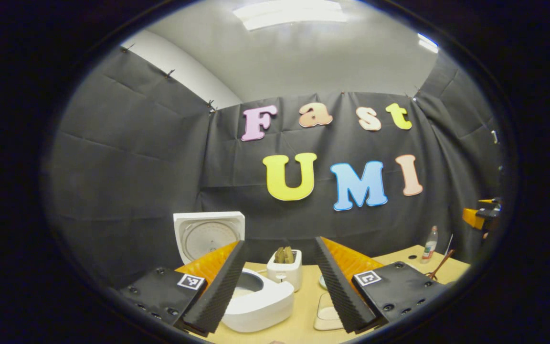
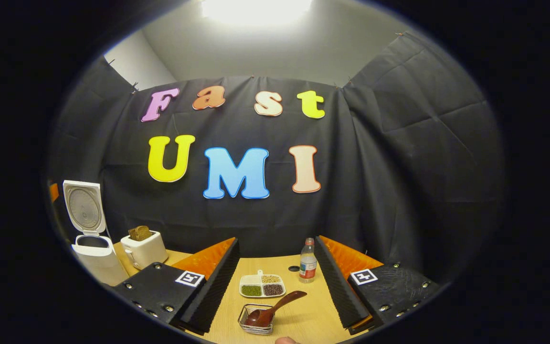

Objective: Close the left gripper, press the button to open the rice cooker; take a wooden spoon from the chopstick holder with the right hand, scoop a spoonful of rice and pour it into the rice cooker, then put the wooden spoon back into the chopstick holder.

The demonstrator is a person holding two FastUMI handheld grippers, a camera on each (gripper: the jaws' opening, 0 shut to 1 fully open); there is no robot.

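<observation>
The white rice cooker (image 1: 258, 301) stands with its lid (image 1: 208, 235) raised, just beyond my left gripper's (image 1: 280, 244) near finger; that gripper is open and holds nothing. In the right gripper view the cooker (image 2: 94, 262) is at the far left, lid up. The wooden spoon (image 2: 275, 305) lies tilted with its bowl in a small wire holder (image 2: 256, 320), handle pointing up to the right. My right gripper (image 2: 277, 241) is open above and behind it, fingers on either side, touching nothing. A white divided dish (image 2: 261, 285) holds grains of three kinds.
A white toaster (image 1: 284, 270) with bread stands right of the cooker, also seen as toaster (image 2: 143, 248). A small bottle (image 2: 308, 262) stands behind the dish near a hole in the wooden table (image 2: 303, 320). Black cloth walls close in the back and sides.
</observation>
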